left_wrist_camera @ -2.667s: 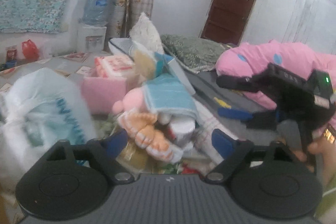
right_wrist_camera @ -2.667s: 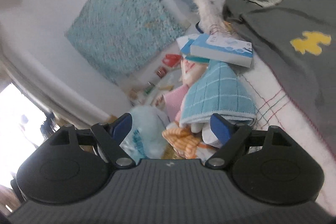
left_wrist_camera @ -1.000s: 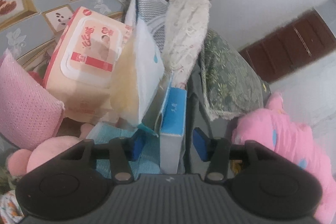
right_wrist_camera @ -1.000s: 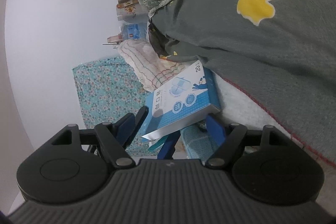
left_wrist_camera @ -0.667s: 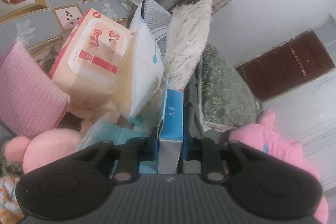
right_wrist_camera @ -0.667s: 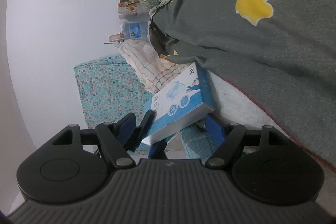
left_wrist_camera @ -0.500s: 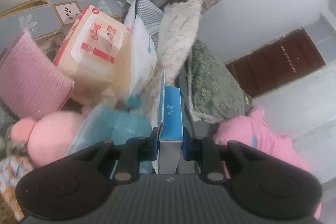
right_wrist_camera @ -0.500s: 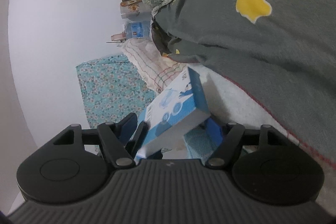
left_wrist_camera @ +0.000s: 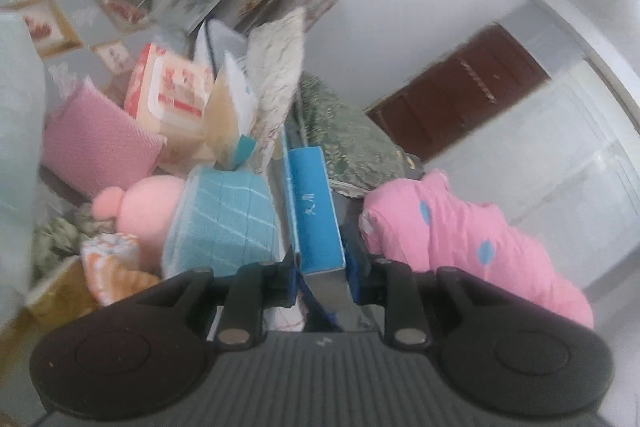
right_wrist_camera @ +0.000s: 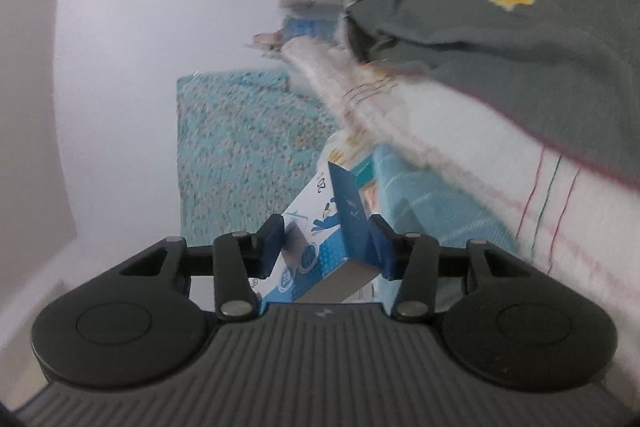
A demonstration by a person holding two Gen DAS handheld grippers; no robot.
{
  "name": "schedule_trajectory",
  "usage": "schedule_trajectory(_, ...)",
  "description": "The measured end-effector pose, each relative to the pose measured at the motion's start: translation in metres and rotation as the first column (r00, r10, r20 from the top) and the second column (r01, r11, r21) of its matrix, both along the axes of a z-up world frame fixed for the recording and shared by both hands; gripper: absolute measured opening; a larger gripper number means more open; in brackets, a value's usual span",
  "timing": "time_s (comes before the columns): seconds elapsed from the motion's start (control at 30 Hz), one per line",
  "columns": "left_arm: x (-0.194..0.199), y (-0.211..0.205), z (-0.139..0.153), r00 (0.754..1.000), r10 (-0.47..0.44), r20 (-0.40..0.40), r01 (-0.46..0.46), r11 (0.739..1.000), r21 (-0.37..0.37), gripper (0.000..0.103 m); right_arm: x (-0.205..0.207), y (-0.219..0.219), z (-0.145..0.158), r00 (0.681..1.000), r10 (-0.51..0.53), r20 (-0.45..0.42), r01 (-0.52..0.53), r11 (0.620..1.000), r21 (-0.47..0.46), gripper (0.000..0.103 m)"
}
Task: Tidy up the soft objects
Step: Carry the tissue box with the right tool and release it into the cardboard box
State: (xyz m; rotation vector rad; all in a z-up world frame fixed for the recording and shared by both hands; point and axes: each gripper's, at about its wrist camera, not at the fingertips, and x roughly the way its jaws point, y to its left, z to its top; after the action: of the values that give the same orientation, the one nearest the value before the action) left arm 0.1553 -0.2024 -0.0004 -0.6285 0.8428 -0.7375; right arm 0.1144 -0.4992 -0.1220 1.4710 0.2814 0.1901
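Both my left tongs (left_wrist_camera: 322, 273) and right tongs (right_wrist_camera: 326, 251) have just clamped the blue box (left_wrist_camera: 314, 211) and lifted it clear of the teal towel (left_wrist_camera: 228, 223) at 9 o'clock, freeing the soft things for sorting

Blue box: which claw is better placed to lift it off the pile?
Left: the left claw is shut squarely on the blue box; the right claw straddles it askew, grip unclear.

Glossy cardboard box (left_wrist_camera: 314, 211), fuzzy pink plush (left_wrist_camera: 476, 239) (blue spots), ribbed terry towel (left_wrist_camera: 228, 223), matt black plastic tool (left_wrist_camera: 322, 277) w/ metal pins.
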Motion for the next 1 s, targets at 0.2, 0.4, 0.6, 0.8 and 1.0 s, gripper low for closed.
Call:
schedule_trajectory(0.2,-0.04,0.056,0.026,0.979,0.064,0.195,-0.067,0.998,0.008,0.04,-0.011,0.034,0.05,0.99,0.104,0.1,-0.085,0.98,-0.181,0.032)
schedule_trajectory(0.4,-0.073,0.141,0.049,0.917,0.271,0.293,-0.275,0.961,-0.028,0.044,0.023,0.105,0.098,0.932,0.329,0.151,-0.271,0.91,-0.315,0.031)
schedule_trajectory(0.6,-0.077,0.237,0.057,0.797,0.554,0.241,-0.553,0.829,-0.079,0.075,0.104,0.218,0.125,0.794,0.6,0.093,-0.536,0.765,-0.356,0.028)
schedule_trajectory(0.8,-0.045,0.304,0.054,0.668,0.726,0.163,-0.737,0.676,0.01,0.082,0.192,0.345,0.125,0.642,0.763,-0.073,-0.74,0.593,-0.315,0.027)
schedule_trajectory(1.0,-0.01,0.36,0.024,0.605,0.796,0.009,-0.794,0.602,0.085,0.086,0.245,0.439,0.129,0.533,0.814,-0.231,-0.817,0.424,-0.39,0.025)
